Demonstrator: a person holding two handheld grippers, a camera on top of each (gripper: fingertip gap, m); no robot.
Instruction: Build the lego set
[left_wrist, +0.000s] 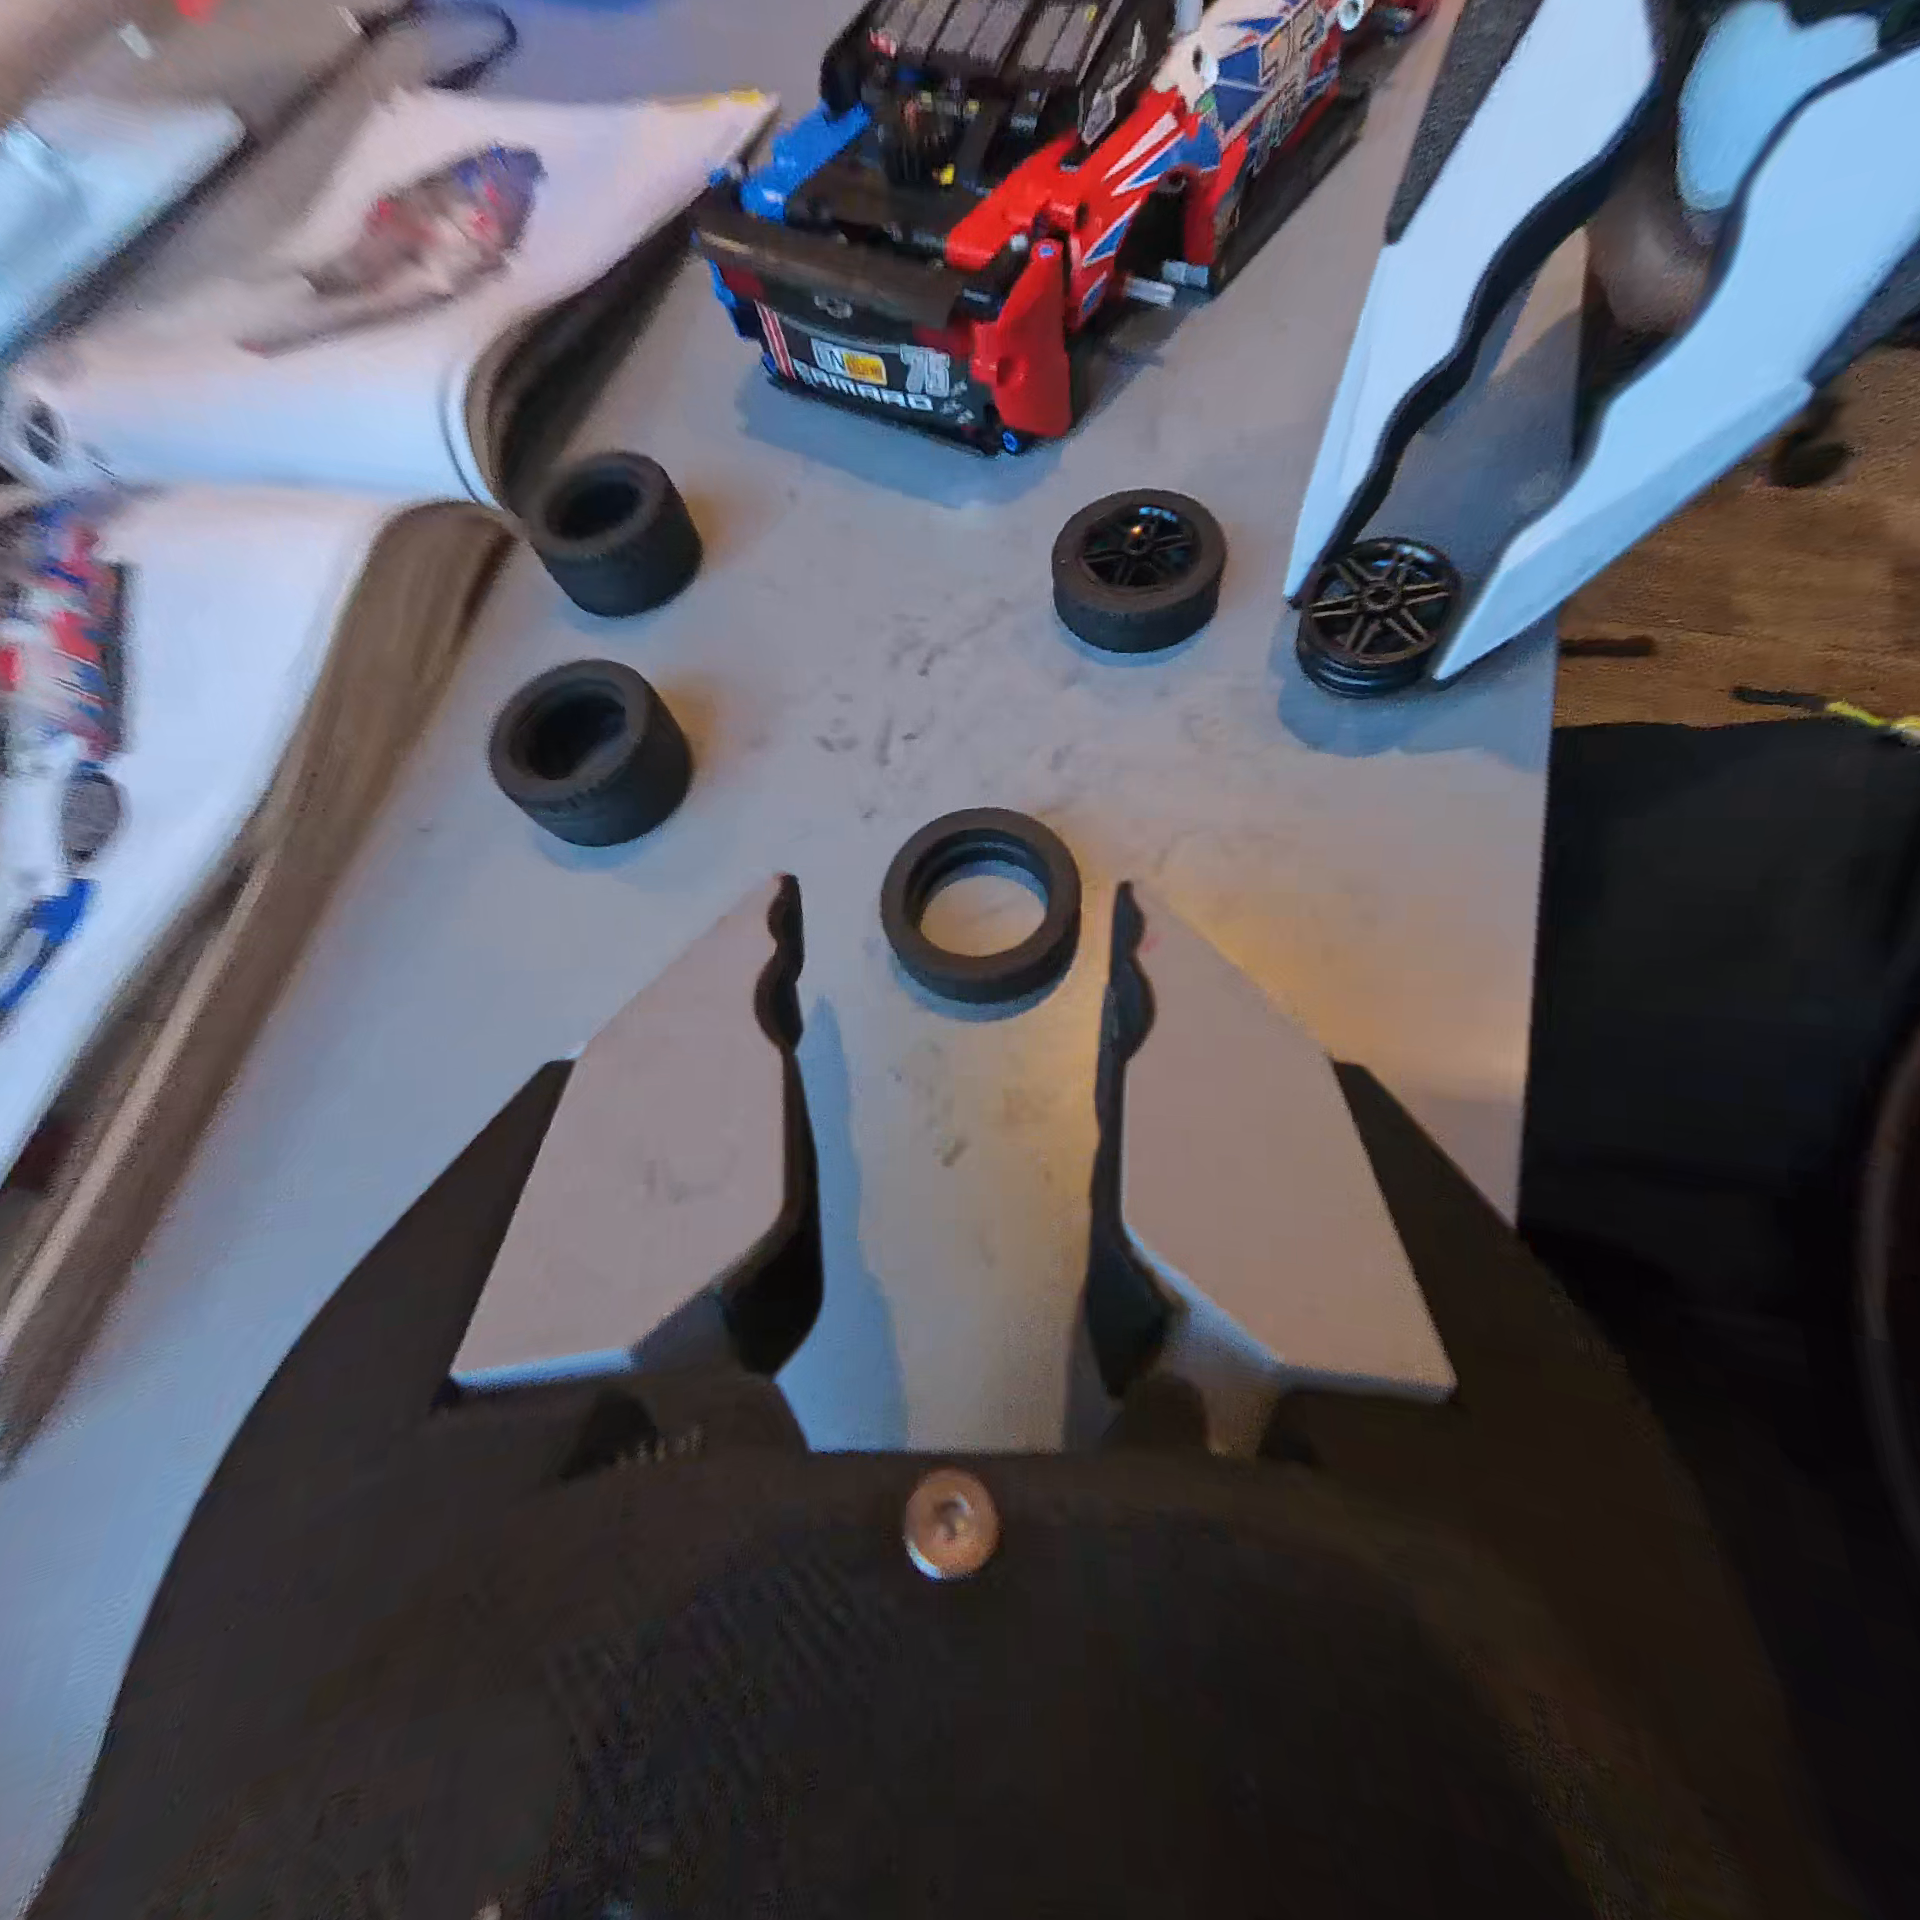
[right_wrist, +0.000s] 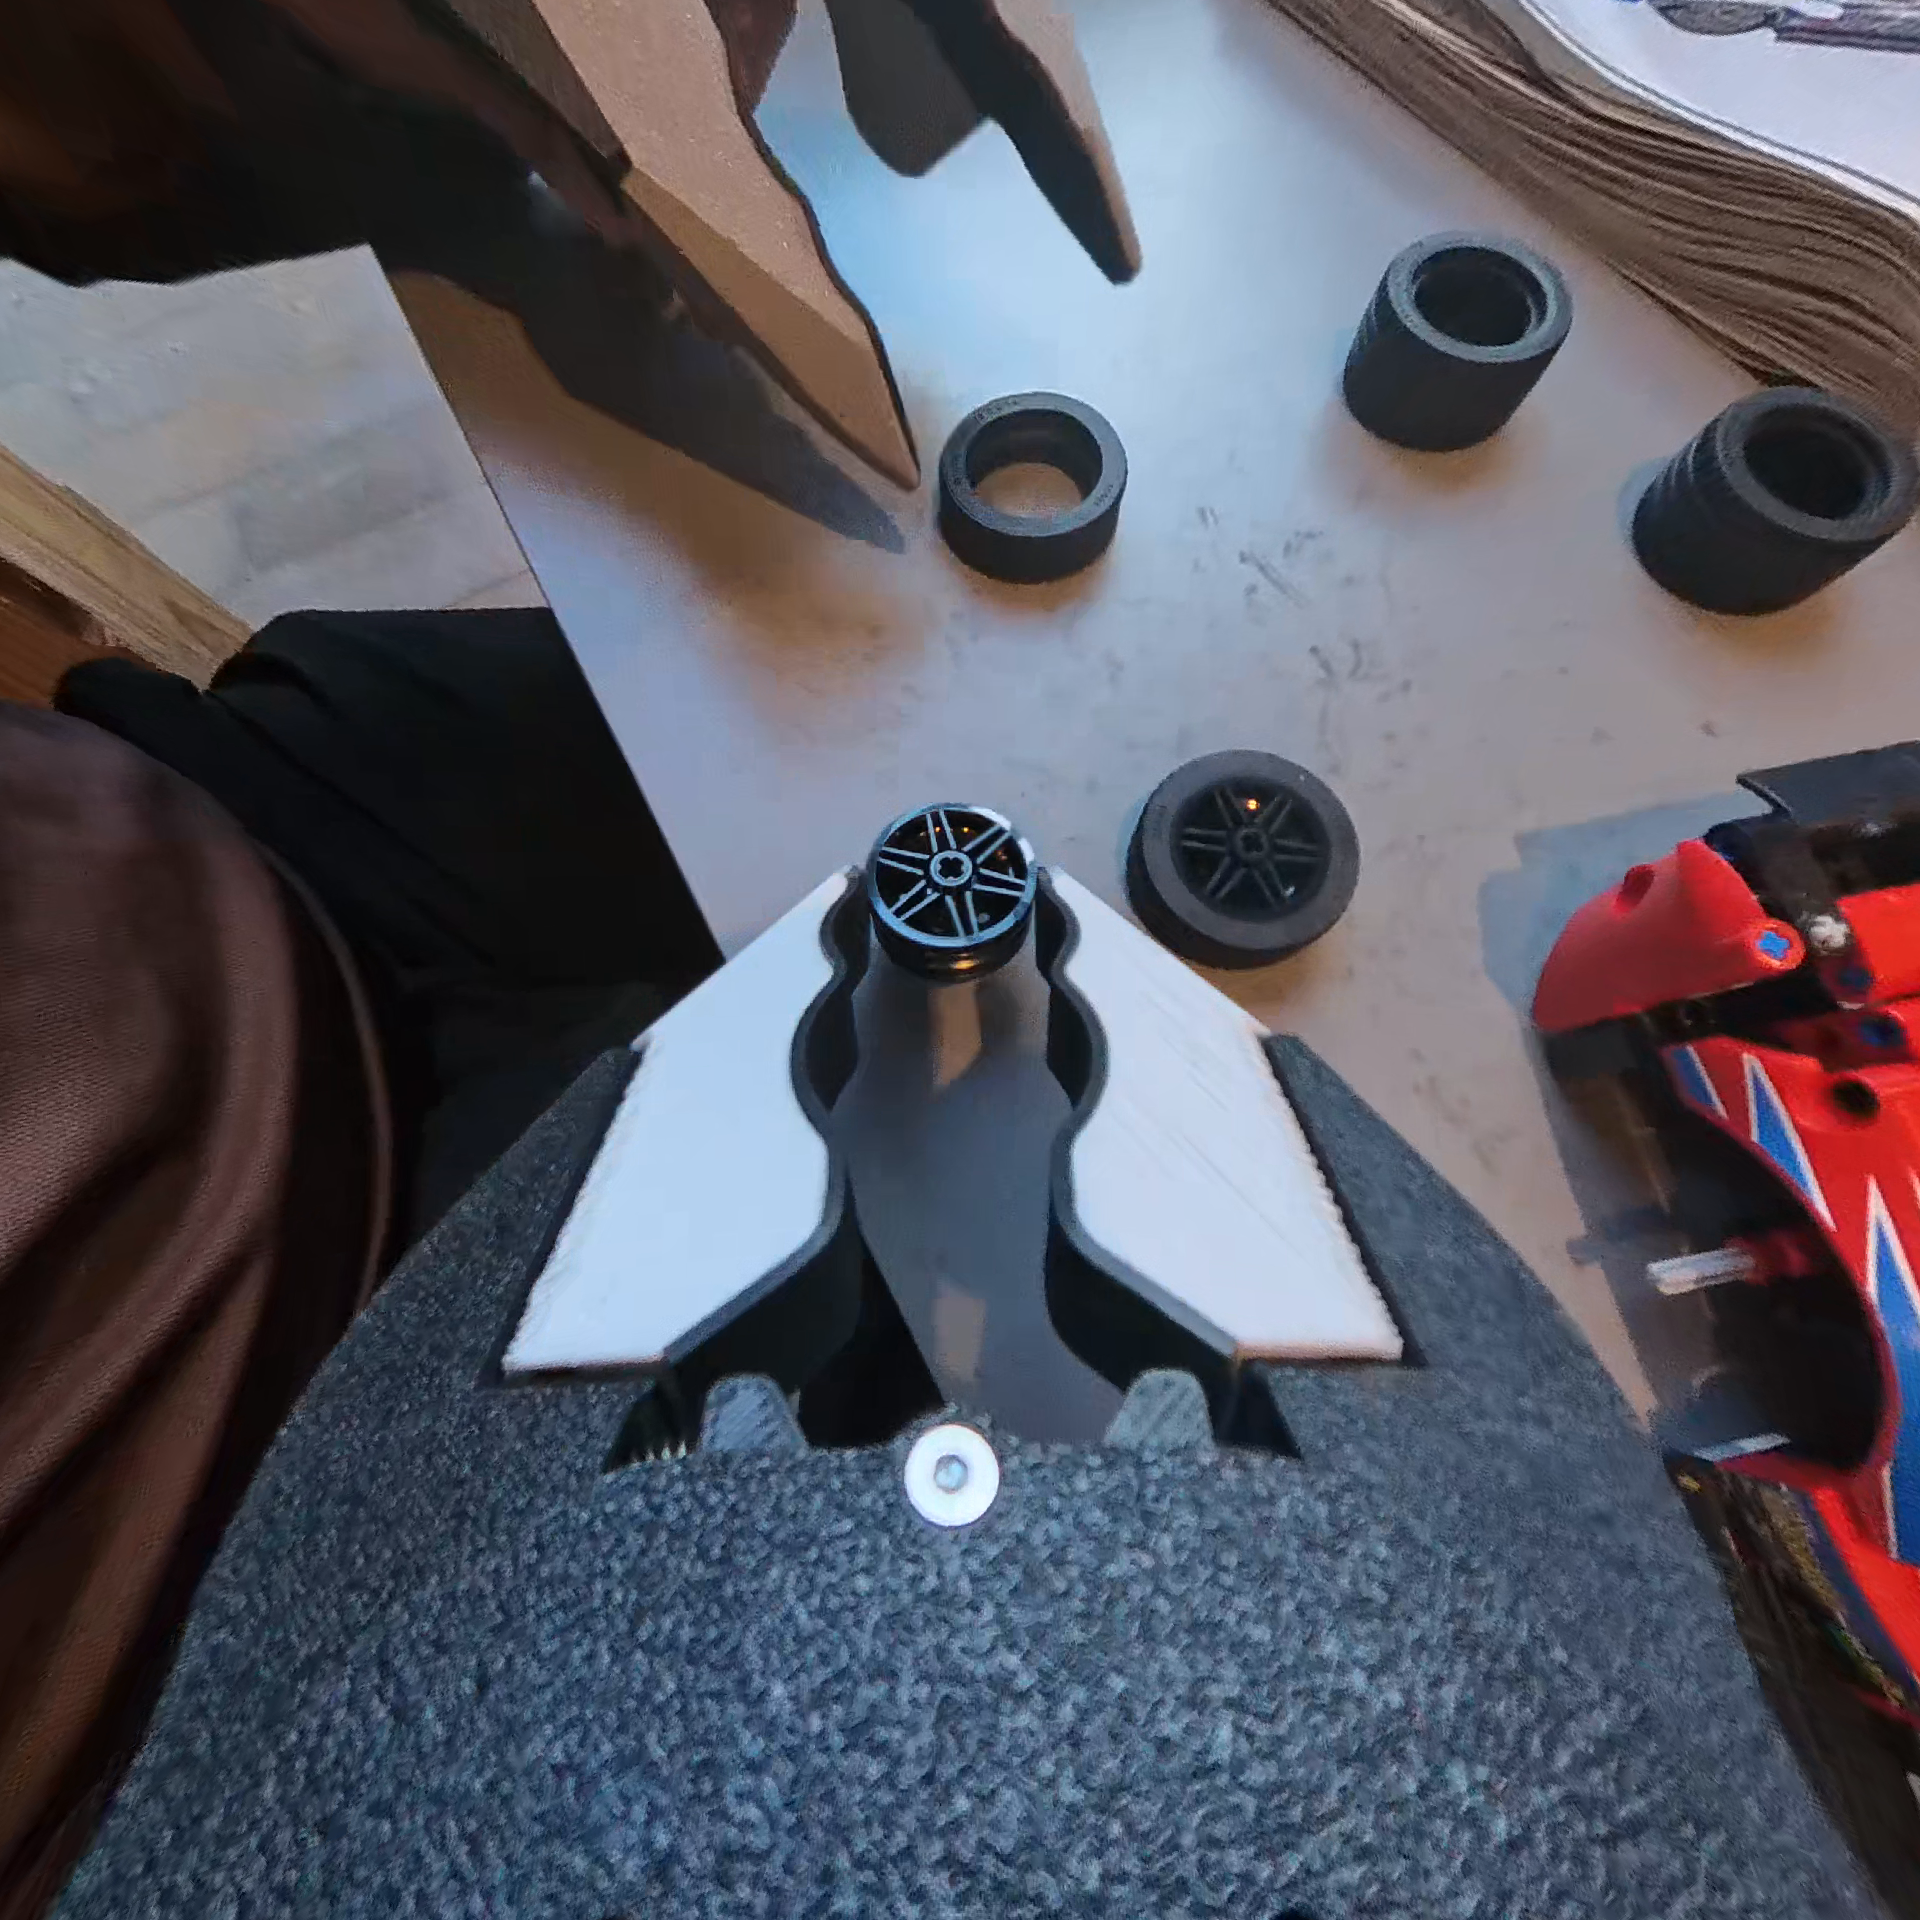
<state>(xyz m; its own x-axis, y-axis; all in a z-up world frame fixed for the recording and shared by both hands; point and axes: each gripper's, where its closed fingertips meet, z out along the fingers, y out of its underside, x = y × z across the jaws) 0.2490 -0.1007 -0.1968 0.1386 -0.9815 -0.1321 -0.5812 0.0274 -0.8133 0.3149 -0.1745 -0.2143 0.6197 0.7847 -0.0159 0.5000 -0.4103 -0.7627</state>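
Right now no box, tray or bin shows in either view; every piece lies loose on the grey tabletop (left_wrist: 935, 675). Taking the red, blue and black lego car (left_wrist: 1039, 229) as landmark: it stands at the far end of the tabletop in the left wrist view, without wheels, a bare axle stub showing on its side in the right wrist view.

Just in front of the car lies an assembled wheel (left_wrist: 1138, 569), a black spoked rim already seated in its tyre. Beside that wheel, nearer the tabletop's edge, a bare spoked rim (right_wrist: 951, 891) is clamped between the fingertips of the right gripper (right_wrist: 951, 899), whose jaws are closed against the rim's sides. In the left wrist view the rim looks to be at or just over the surface; contact cannot be told.

Farther from the car, the narrow empty tyre (left_wrist: 980, 904) lies flat, hole up. The left gripper (left_wrist: 956, 904) hovers with its jaws apart, a fingertip on either side of this tyre without touching it.

To the other side of the car two wide empty tyres (left_wrist: 618, 532) (left_wrist: 590, 750) rest tilted, near the curled edge of an open instruction booklet (left_wrist: 312, 364). A person's dark sleeve (right_wrist: 156, 1039) sits off the tabletop's edge. Nothing lies between the held rim and the narrow tyre.
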